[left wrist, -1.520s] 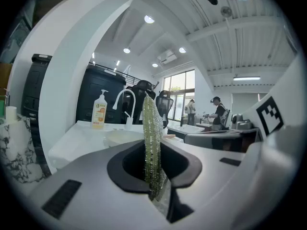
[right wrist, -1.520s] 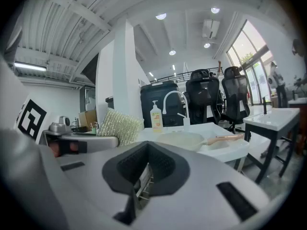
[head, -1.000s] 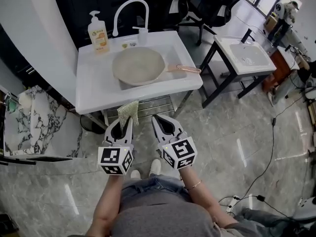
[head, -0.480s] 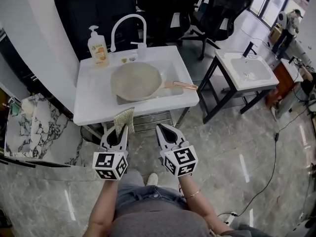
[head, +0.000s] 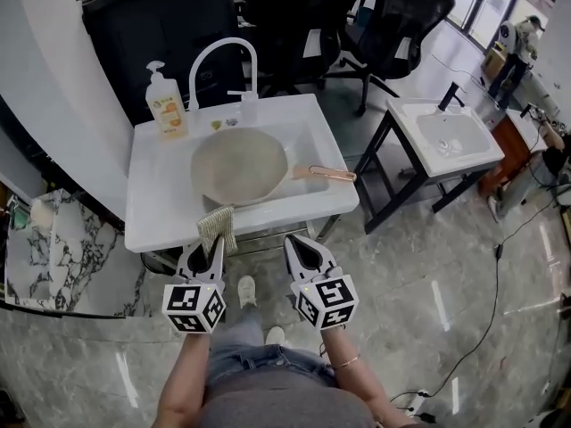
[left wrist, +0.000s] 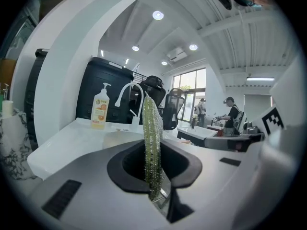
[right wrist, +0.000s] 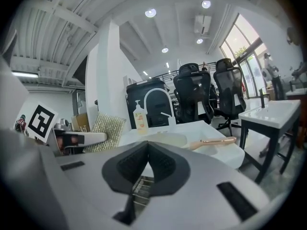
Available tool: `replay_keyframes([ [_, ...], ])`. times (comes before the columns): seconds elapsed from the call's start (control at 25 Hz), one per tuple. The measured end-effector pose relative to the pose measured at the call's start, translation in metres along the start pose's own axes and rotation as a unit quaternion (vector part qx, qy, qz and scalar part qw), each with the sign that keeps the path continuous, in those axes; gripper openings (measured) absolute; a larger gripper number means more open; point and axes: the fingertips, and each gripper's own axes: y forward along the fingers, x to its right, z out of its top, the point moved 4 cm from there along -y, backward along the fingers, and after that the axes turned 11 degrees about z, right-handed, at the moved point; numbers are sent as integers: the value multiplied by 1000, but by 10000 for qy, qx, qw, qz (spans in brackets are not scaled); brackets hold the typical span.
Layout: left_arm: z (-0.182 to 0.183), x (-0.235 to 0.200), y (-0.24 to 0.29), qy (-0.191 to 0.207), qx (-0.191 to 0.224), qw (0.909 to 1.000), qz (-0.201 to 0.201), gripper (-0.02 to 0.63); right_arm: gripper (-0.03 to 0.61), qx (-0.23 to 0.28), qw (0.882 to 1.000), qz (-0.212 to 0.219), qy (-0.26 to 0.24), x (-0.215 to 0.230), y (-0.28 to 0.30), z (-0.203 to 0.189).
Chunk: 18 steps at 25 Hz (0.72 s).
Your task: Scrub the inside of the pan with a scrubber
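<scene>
The white sink surface (head: 152,212) is the biggest thing ahead of me. The pan (head: 236,163) sits across its basin, open side up, with its coppery handle (head: 326,173) pointing to my right. Behind the pan stands the arched faucet (head: 223,56), and the soap bottle (head: 163,105) is at the back left corner.

Both tools hang short of the near rim, over the floor. The left tool (head: 208,250) is pinching the scrubber (head: 217,228) by its lower part, so the green-gold pad stands upright out of the jaws, its top showing just over the front edge of the surface. The right tool (head: 299,246) has its jaws pressed together with nothing between them. The scrubber hasn't reached the pan, so by my reading the scrubbing has yet to begin.

My main worry is the pan itself. Nothing pins it, so a firm stroke could spin it or slide it across the basin unless I steady the handle. For that, the right tool must spread first, or it will only knock the handle aside. The scrubber looks soft, and only a little of it is held, so pressing hard could fold it over or pull it free. A long stroke toward the back risks clipping the faucet or tipping the bottle.
</scene>
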Motion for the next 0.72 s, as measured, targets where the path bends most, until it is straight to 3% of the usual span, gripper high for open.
replay_keyframes([
  [0.44,26,-34,100,24,-182,9995,-238,65,11,-121,9998,-156,-22,50,95,25],
  [0.72,52,-50,165,127,-271,9980,-554,66,11,-176,9986,-505,43,82,145,39],
])
